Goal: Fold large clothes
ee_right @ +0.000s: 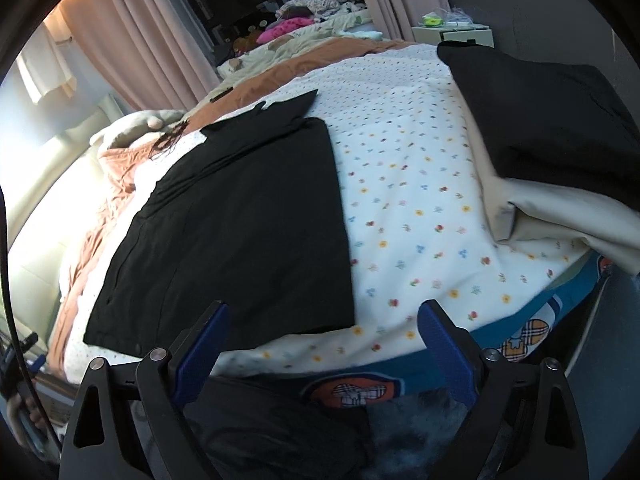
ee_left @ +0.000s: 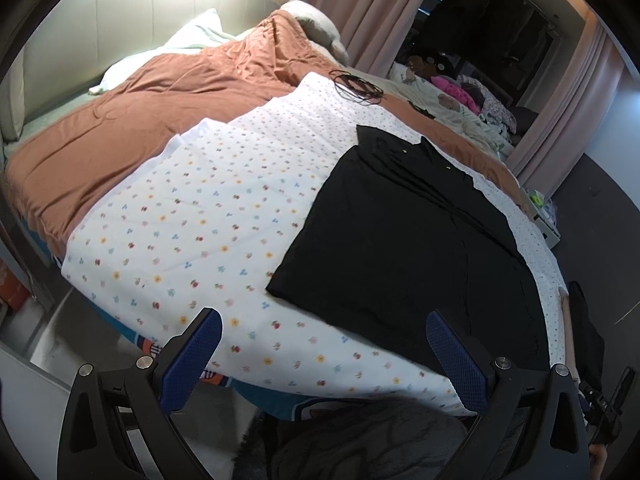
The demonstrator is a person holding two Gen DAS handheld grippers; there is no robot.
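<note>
A black garment lies flat on the white flowered sheet, folded lengthwise into a long strip, collar end far away. It also shows in the right wrist view. My left gripper is open and empty, hovering above the near edge of the bed, its right finger over the garment's near hem. My right gripper is open and empty, above the garment's near right corner.
A stack of a folded black garment on a beige one sits at the right of the bed. An orange duvet, pillows, a plush toy and black cords lie farther back. Curtains and a nightstand stand beyond.
</note>
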